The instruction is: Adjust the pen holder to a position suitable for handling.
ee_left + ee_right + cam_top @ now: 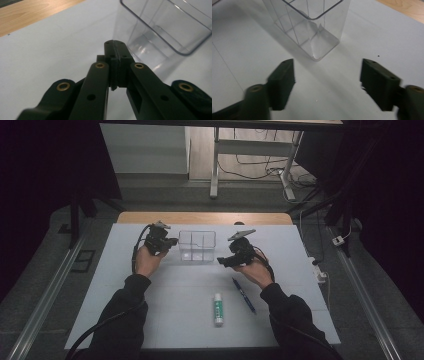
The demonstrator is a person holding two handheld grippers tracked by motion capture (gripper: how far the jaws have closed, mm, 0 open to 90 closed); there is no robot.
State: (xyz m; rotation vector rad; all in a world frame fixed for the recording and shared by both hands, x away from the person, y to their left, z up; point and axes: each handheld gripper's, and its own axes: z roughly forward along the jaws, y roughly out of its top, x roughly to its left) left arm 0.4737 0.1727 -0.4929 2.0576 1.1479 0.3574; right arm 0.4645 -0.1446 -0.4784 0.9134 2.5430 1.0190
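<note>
Your left claw sits clamped shut on nothing, just beside the clear divided box on the white counter; your right claw, jaws apart and empty, faces the box's opposite side; pen and tube lie behind it.

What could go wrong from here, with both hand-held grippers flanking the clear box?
1. The clear divided box looks light, and the left hand-held gripper, jaws shut, sits right beside its wall; a nudge could slide or tip it.
2. The right hand-held gripper has its jaws apart with nothing between them, aimed at a box corner; closing there might slip off the rounded edge.
3. The pen and the white tube lie near the right forearm, which could knock them.
</note>
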